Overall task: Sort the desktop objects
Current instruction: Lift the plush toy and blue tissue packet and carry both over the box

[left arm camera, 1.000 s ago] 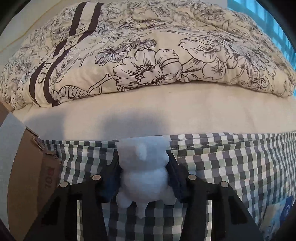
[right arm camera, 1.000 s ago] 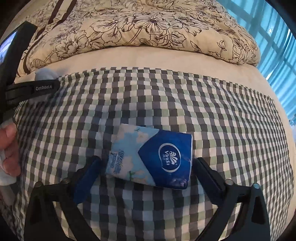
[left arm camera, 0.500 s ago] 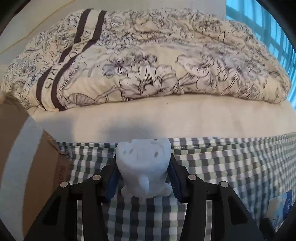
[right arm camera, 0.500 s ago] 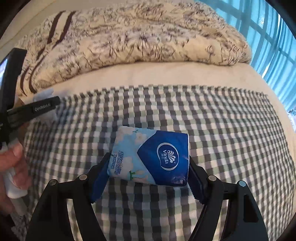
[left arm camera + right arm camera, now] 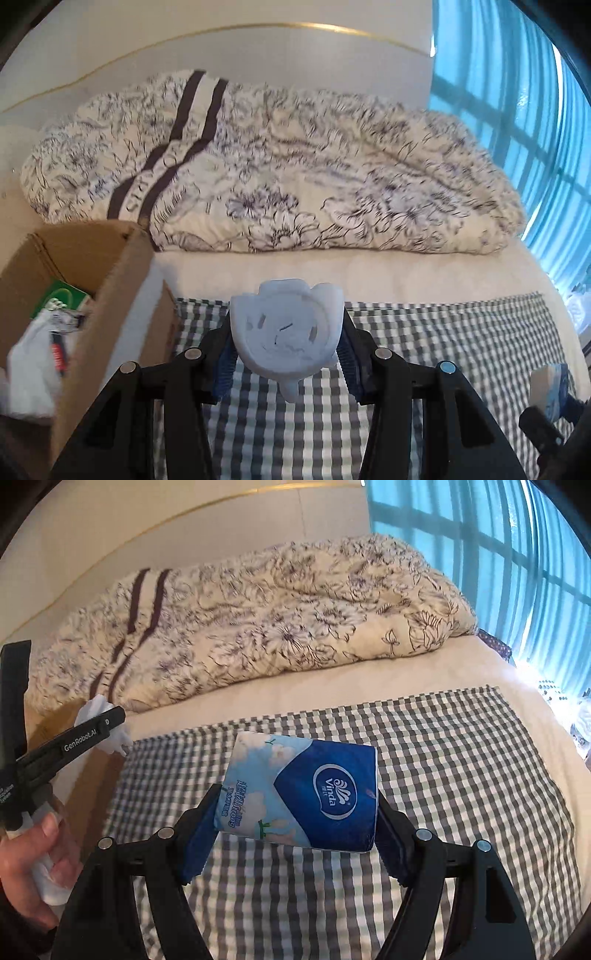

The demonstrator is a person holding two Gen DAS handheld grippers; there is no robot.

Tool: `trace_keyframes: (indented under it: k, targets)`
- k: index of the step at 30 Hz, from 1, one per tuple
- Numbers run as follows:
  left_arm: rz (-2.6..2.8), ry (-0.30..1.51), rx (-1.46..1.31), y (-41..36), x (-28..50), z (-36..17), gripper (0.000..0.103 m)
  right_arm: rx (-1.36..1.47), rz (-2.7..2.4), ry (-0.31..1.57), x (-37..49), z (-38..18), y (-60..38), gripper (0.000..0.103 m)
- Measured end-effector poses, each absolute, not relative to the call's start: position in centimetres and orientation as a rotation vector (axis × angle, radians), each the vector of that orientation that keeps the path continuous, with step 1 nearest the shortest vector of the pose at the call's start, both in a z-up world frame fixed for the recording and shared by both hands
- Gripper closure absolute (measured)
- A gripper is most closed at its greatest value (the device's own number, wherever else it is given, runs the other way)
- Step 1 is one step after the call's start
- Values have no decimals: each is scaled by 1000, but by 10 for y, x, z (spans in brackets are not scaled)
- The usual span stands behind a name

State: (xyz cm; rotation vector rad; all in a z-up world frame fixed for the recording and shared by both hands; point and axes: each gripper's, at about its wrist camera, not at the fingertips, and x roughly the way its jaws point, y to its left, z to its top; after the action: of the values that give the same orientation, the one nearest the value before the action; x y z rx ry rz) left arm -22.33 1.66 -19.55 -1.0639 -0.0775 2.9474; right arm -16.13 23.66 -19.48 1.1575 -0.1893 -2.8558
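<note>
Between the left gripper's (image 5: 286, 350) fingers, closed tight on it, sits a pale blue figurine (image 5: 286, 332), base toward the camera, carried clear of the checked cloth (image 5: 461, 332). Left of those fingers stands an open cardboard box (image 5: 122, 280) already holding items, probably its destination. The right gripper (image 5: 295, 812) likewise clamps a Vinda tissue pack (image 5: 301, 790) by its ends, lifted above the cloth on the bed, presumably awaiting its turn.
</note>
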Motion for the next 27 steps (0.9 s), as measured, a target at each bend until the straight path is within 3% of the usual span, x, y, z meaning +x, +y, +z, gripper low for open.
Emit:
trace_keyframes:
  k: [12,27]
  targets:
    - [2952,-68,-908,6,-143,-142,54,1015,-2845,-189,-96,-159,223,28]
    - [3013,-22,-842,-37,-92,-101,54,921,-2760,-175,-88,-122,173,28]
